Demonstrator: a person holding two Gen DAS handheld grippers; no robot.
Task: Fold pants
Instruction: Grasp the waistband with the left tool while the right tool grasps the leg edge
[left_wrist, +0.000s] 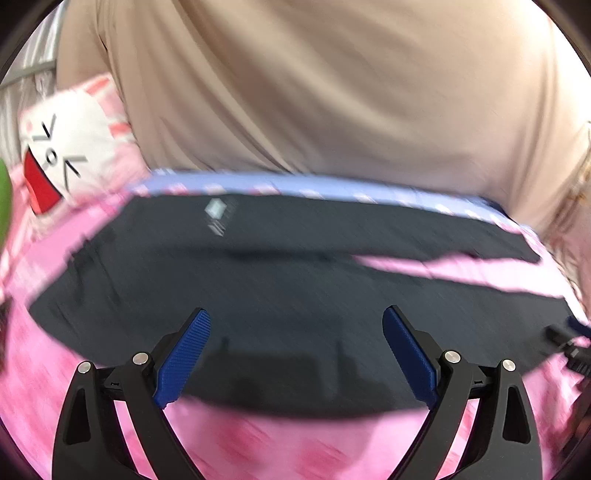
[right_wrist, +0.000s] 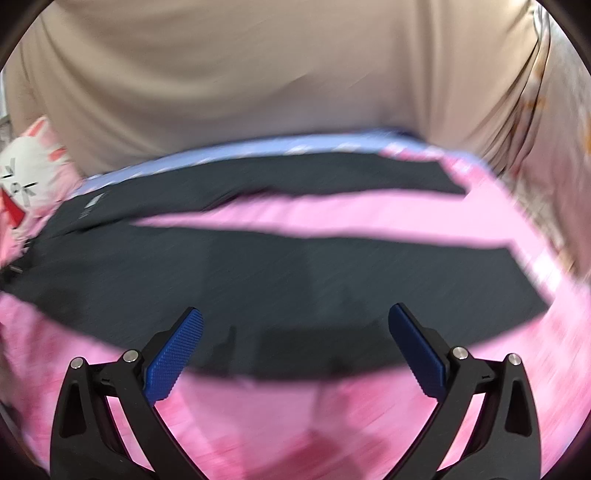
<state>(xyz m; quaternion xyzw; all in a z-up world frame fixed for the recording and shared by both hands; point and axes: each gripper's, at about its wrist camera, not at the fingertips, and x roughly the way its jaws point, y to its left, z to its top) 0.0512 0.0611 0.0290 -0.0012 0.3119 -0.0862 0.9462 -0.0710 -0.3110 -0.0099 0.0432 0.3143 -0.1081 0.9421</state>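
The left tool (left_wrist: 297, 354) hangs with its blue pads (left_wrist: 183, 360) spread wide apart and nothing between them, above the near edge of the dark pants (left_wrist: 280, 273) lying flat on the pink bedspread (left_wrist: 258, 443). The right tool (right_wrist: 295, 350) is just as wide open and empty over the nearer pant leg, the two legs forking apart ahead of it to show a pink strip. Beyond both tools stands a person in a beige shirt (left_wrist: 314, 92), with a white cat-face pillow (left_wrist: 66, 151) ahead to the left.

Bright, even light; heavy motion blur, fisheye-warped dark edges
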